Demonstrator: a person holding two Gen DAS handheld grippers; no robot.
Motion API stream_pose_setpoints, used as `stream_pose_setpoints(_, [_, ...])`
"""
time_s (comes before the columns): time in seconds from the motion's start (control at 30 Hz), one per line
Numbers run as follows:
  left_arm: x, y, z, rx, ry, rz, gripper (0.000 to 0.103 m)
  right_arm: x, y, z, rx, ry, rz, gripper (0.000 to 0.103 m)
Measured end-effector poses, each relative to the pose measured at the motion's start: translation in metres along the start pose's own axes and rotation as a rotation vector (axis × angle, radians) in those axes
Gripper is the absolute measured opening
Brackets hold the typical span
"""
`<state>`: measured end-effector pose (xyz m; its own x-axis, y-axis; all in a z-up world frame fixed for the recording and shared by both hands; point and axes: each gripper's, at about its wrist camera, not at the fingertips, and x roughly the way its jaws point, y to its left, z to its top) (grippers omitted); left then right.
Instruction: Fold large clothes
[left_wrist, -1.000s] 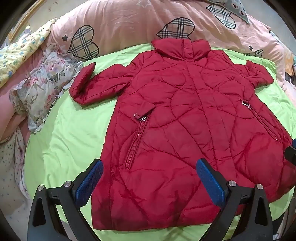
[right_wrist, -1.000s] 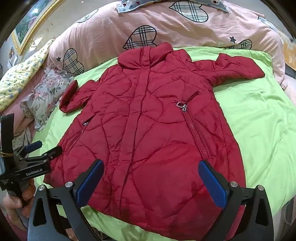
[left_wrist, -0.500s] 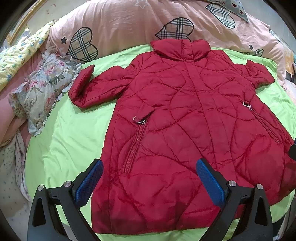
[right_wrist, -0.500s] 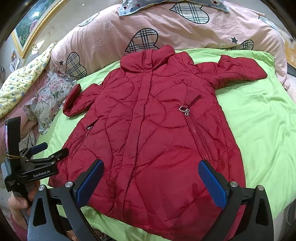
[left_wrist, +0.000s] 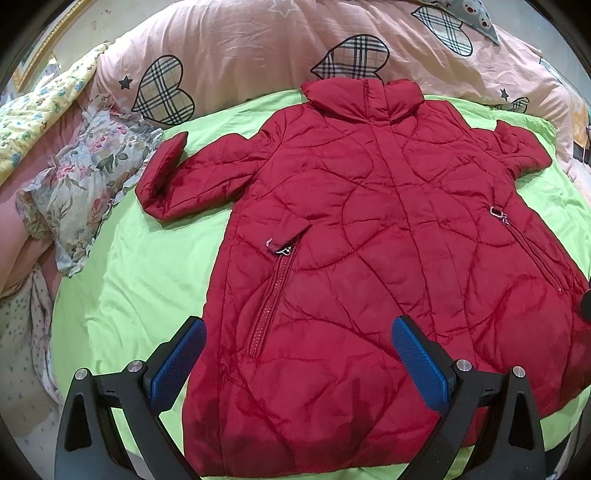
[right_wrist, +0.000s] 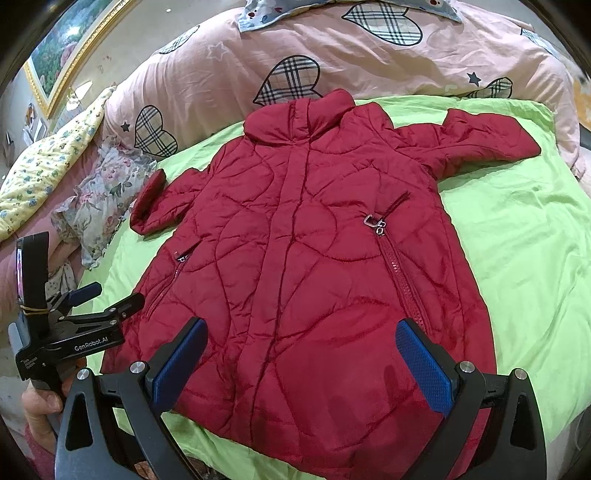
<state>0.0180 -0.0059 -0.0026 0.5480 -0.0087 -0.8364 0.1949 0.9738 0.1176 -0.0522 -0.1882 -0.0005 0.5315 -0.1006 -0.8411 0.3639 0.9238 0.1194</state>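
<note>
A: red padded coat (left_wrist: 373, 236) flat, front up, on green sheet (right_wrist: 517, 236). left gripper (left_wrist: 295, 358) and right gripper (right_wrist: 301, 360) both spread wide, holding nothing

B: looks puffy, soft, shell probably slick. pinch a sleeve cuff (left_wrist: 168, 162) or hem corner

A pink heart-print duvet (left_wrist: 258, 44) lies beside a floral pillow (left_wrist: 85, 184) and framed picture (right_wrist: 70, 48).

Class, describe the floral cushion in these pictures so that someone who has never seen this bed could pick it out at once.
Start at the lime-green sheet with the red quilted coat spread on it. Follow the coat's sleeve on the picture's left to its cuff; just beyond lies the floral cushion. Unlike the pink heart-patterned duvet behind it, it is pale, flower-printed and frilled at the edge.
</note>
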Motion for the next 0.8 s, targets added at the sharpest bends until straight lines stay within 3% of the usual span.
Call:
stream_pose_setpoints(0.27, [0.009, -0.003, 0.007, -0.027, 0.025, -0.040, 0.102, 0.004, -0.002, 0.004, 0.012, 0.022, 0.001, 0.102])
stream_pose_setpoints(0.8, [0.021, -0.007, 0.017, -0.018, 0.017, -0.019, 0.102, 0.011, -0.012, 0.017, 0.030, 0.018, 0.005, 0.102])
